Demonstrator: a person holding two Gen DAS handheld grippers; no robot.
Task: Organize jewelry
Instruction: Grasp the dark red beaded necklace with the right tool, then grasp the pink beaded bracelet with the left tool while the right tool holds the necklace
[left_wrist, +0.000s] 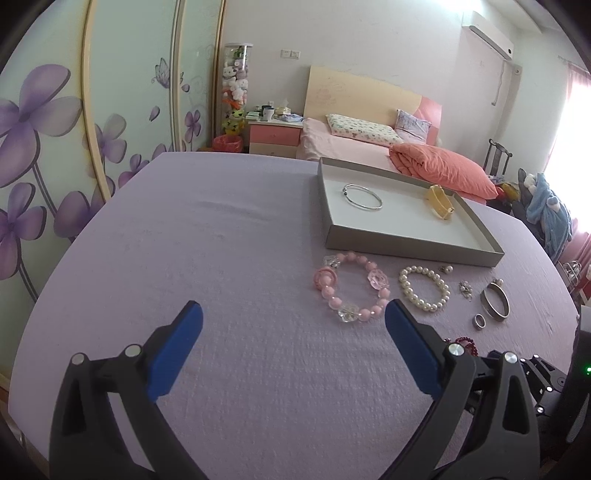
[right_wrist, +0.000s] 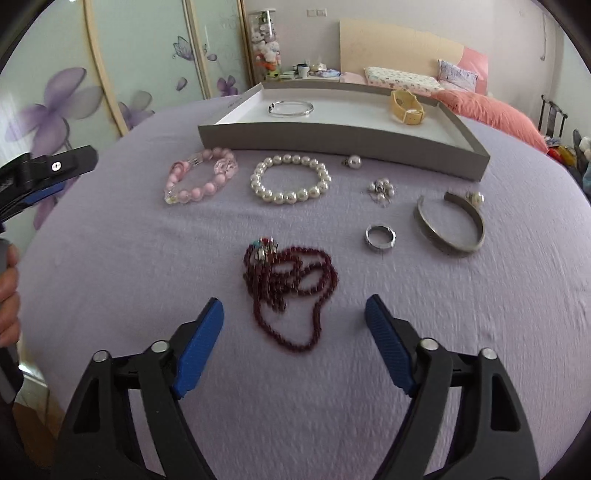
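Jewelry lies spread on a lavender-covered table (right_wrist: 110, 295), waiting to go into a shallow grey tray (right_wrist: 332, 142) at the far side. Nearest the right gripper (right_wrist: 294, 317) is a tangled dark red bead necklace (right_wrist: 288, 280), just ahead of its blue pads. The jaws stand wide apart and hold nothing.

To take it well, I judge the tongs should come down astride the thick knot of strands rather than the loose trailing loop — a single strand would likely slip or drag.

Beyond it lie a silver ring (right_wrist: 380, 238), a grey metal cuff (right_wrist: 448, 227), a white pearl bracelet (right_wrist: 290, 179) and a pink bead bracelet (right_wrist: 199, 177).

Inside the tray already rest a thin silver bangle (right_wrist: 291, 109) and a yellow watch (right_wrist: 407, 107).

The left gripper (left_wrist: 293, 321) hovers over bare cloth, jaws open and empty — clear of the work.
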